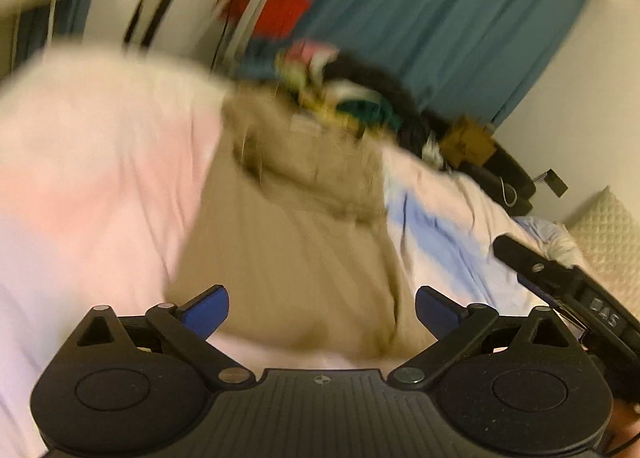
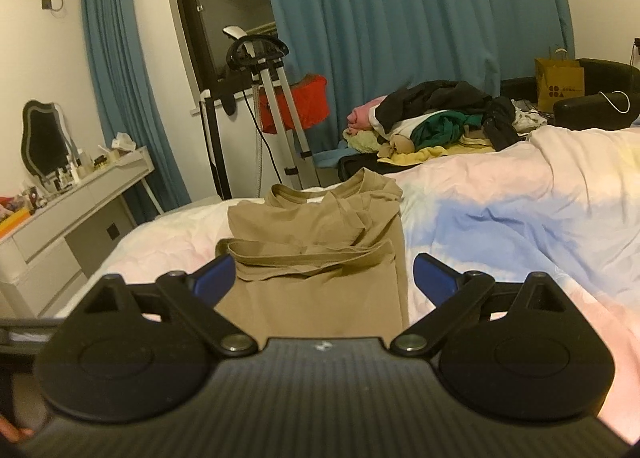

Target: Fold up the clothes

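A tan shirt (image 2: 320,226) lies folded on the bed, its collar end toward the far edge and a doubled hem across its middle. My right gripper (image 2: 324,274) stands open just above the shirt's near part, and nothing is between its blue pads. In the blurred left wrist view the same tan shirt (image 1: 304,226) lies ahead. My left gripper (image 1: 322,310) is open over its near end with nothing held. A black finger (image 1: 520,258) of the right gripper shows at the right edge of that view.
The bed cover (image 2: 500,210) is pale pink, white and blue. A pile of mixed clothes (image 2: 436,118) lies at the far side of the bed. A white dressing table (image 2: 80,194) stands to the left, a metal-framed stand (image 2: 276,98) beyond the bed, and a yellow paper bag (image 2: 560,82) at the back right.
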Motion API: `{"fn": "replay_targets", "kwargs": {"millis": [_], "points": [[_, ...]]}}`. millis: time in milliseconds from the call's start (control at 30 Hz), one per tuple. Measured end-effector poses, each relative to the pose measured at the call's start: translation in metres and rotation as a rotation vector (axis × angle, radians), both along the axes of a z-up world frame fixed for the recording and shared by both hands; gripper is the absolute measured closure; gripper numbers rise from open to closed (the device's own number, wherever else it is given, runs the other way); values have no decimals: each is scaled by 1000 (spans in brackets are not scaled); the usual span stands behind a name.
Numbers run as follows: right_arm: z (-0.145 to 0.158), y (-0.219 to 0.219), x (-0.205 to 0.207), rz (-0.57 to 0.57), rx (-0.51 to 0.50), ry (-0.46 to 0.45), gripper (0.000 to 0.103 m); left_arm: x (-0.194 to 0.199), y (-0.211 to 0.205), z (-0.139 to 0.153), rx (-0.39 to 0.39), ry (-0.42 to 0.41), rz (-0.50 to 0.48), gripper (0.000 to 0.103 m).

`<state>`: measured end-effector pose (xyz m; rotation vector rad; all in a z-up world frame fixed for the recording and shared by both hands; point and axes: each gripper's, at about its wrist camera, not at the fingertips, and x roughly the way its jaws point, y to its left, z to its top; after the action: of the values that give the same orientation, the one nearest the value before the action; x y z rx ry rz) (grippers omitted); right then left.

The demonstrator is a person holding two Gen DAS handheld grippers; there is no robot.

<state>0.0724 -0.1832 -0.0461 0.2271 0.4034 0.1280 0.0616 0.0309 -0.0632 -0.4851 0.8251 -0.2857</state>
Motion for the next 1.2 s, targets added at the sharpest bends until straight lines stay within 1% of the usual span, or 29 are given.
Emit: {"fn": "replay_targets", "kwargs": {"millis": [133,167,200,267,333,367,400,433,500,533,600,633,667,733,800,833,900,933,967,1000,1033,1067,1100,1167,1200], "points": [[-8,-2,4,-30,2,36,6,22,15,-48,-152,216,68,9],[-11,-4,6,-43,11,54,6,26,19,-59,-190,259,93,12],[-14,-7,8,-56,21,75,6,29,23,-67,-223,279,119,14],[-21,-11,13,-77,48,118,6,35,32,-81,-284,303,171,16],[-29,-14,16,-91,79,160,6,39,38,-83,-294,279,225,23],[-32,-14,18,-95,88,176,6,41,41,-83,-287,262,252,29],[-36,-14,19,-98,93,190,6,42,43,-83,-281,250,273,37],[-40,-13,21,-101,95,204,6,43,45,-83,-277,240,290,42],[-46,-9,23,-94,107,233,6,42,48,-83,-266,233,334,61],[-51,-8,25,-78,142,253,6,41,49,-83,-265,227,346,64],[-60,-8,29,-33,247,301,6,36,52,-80,-271,210,355,83],[-66,-8,31,-5,323,328,6,34,52,-76,-277,197,357,87],[-74,-9,33,30,423,356,6,32,53,-73,-282,184,358,89],[-90,-9,37,100,624,411,6,28,53,-65,-299,146,353,91],[-108,-6,40,143,794,469,6,24,53,-59,-320,115,352,93],[-117,-4,42,146,850,494,6,22,54,-57,-334,108,355,93],[-131,-3,44,117,906,528,7,18,56,-53,-362,92,361,94],[-137,-6,45,93,918,532,20,16,58,-52,-374,89,365,94],[-140,-9,46,62,922,533,36,14,59,-52,-383,90,368,94],[-143,-14,46,21,928,529,40,13,61,-51,-391,91,371,95],[-146,-21,46,-29,939,520,51,13,62,-51,-397,91,372,95],[-148,-27,44,-80,944,508,66,13,62,-51,-398,88,373,95],[-148,-34,41,-133,941,493,70,14,62,-52,-398,86,374,95],[-146,-45,34,-216,936,457,72,15,62,-52,-403,83,376,95],[-145,-49,31,-244,935,441,75,16,62,-52,-410,84,376,95]]}}
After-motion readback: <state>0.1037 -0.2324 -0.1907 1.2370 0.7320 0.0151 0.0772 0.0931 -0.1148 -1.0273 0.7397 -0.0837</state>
